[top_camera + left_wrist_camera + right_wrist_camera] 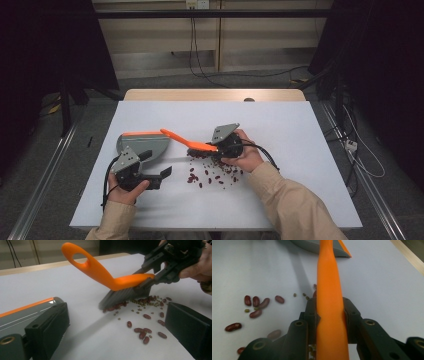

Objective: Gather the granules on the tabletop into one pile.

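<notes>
Right gripper (218,148) is clamping the orange brush (187,142) by the back of its head, jaws pressing on both flanks of the orange plastic, as the right gripper view is showing (330,317). Bristles (122,296) are resting on the white table (310,165), and the looped handle is angling up and away toward the dustpan (145,145).

Left gripper (162,176) is standing with its jaws wide apart. One jaw is lying against the dustpan's grey body in the left gripper view (22,320), the other is sitting well off beside the beans; nothing is being squeezed between them. Whether that near jaw is steadying the pan or merely lying just beside it, I cannot tell.

Progress, judged from the layout: sweeping looks to be barely under way.
- Red beans and small green ones (212,172) are lying loose on the table, on the brush's side of the dustpan.
- A dense clump is sitting right at the bristles (140,301); stragglers (143,331) are lying nearer the left gripper's open jaws.
- No bean is visible in the dustpan; its inside is not showing well enough to be sure.

Left to do, as I read it: gathering the scatter into one heap, drawing it across to the dustpan's lip, then collecting the stragglers.

Relative to the dustpan, the brush head is near but apart, with bare table between pan and bean pile.
</notes>
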